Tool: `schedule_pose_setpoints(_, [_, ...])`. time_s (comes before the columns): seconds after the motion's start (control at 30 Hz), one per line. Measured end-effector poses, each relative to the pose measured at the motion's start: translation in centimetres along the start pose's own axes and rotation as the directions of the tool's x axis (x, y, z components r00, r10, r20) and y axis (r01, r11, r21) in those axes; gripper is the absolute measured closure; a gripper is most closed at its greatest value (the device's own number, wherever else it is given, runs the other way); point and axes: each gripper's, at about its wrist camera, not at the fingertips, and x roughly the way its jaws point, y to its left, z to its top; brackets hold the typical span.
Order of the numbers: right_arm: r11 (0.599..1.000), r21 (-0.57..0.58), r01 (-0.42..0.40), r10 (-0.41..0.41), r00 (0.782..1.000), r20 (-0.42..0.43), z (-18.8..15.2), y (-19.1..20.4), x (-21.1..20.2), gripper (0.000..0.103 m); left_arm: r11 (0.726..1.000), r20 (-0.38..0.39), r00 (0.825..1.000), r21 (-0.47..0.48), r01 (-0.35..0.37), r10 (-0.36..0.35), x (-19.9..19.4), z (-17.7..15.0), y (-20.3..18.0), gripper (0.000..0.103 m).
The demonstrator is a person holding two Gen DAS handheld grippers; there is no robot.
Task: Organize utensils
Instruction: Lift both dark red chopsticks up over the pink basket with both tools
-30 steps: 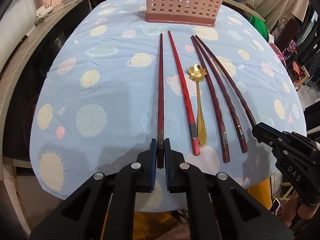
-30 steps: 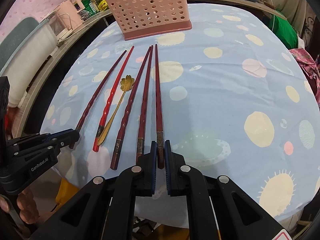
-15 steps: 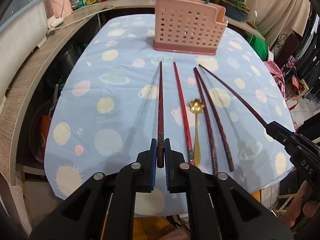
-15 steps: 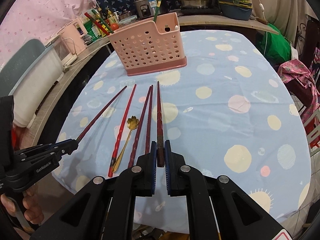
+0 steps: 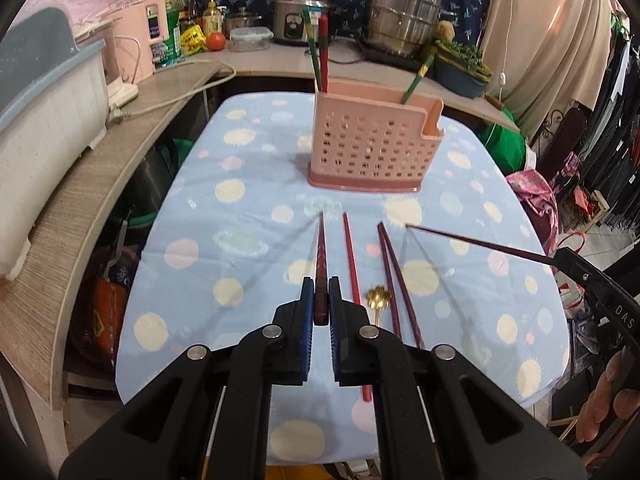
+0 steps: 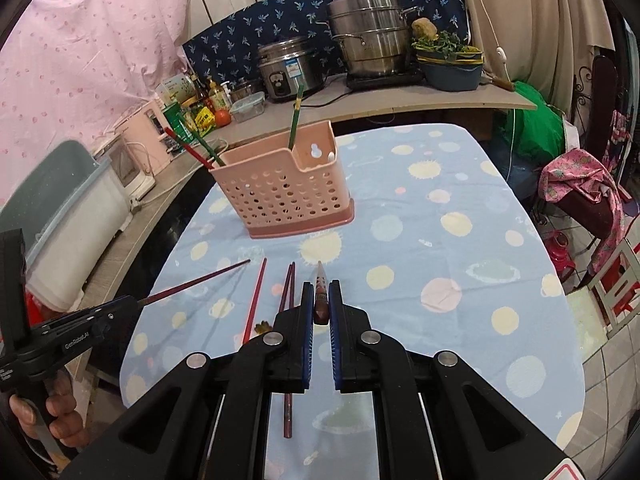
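Both grippers loaded: left gripper (image 5: 319, 304) clamped on a dark red chopstick (image 5: 321, 256) at its butt end, right gripper (image 6: 321, 306) same w/ another chopstick (image 6: 321, 280). Each stick runs fwd along the fingers, tip aimed at the pink basket (image 5: 376, 148), so it looks set to go in tip-first w/o regripping; an end grip also leaves most of the length free to drop into the slot. Both sticks lifted off the blue spotted cloth (image 5: 248, 216), well short of the basket. Basket sits far side of the table, already has green + red sticks (image 5: 320, 52) standing in it. Still lying on the cloth betw. basket and grippers: one red chopstick (image 5: 352, 264), a dark pair (image 5: 394, 272) side by side, gold flower spoon (image 5: 378, 300) just beside that pair, handle hidden under the left gripper. Est. early-mid task; next move prob. carry to the basket opening, tilt tips down and release. Risk: end-held stick can pivot in the pads.
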Motion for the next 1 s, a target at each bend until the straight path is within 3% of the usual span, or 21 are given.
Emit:
schedule_pose_setpoints(0.27, [1.0,-0.008,-0.014,0.015,0.995,0.1,4.0,0.2,-1.3,0.096,1.0,0.101,0.995,0.014,0.007,-0.008,-1.9,3.9,-0.9,0.096])
schedule_pose_setpoints(0.67, [0.999,-0.006,-0.046,0.046,0.975,0.219,9.4,0.2,-2.4,0.096,1.0,0.234,0.972,0.026,-0.001,-0.006,-4.0,10.2,-1.8,0.096])
schedule_pose_setpoints(0.87, [0.998,-0.007,-0.07,0.068,0.948,0.312,13.2,0.6,-3.5,0.096,0.999,0.319,0.947,0.044,0.021,-0.034,-6.1,13.6,-2.9,0.096])
schedule_pose_setpoints(1.0, [0.995,0.002,-0.099,0.09,0.918,0.386,16.1,1.1,-4.0,0.096,0.998,0.399,0.915,0.054,0.035,-0.054,-8.0,16.6,-3.7,0.096])
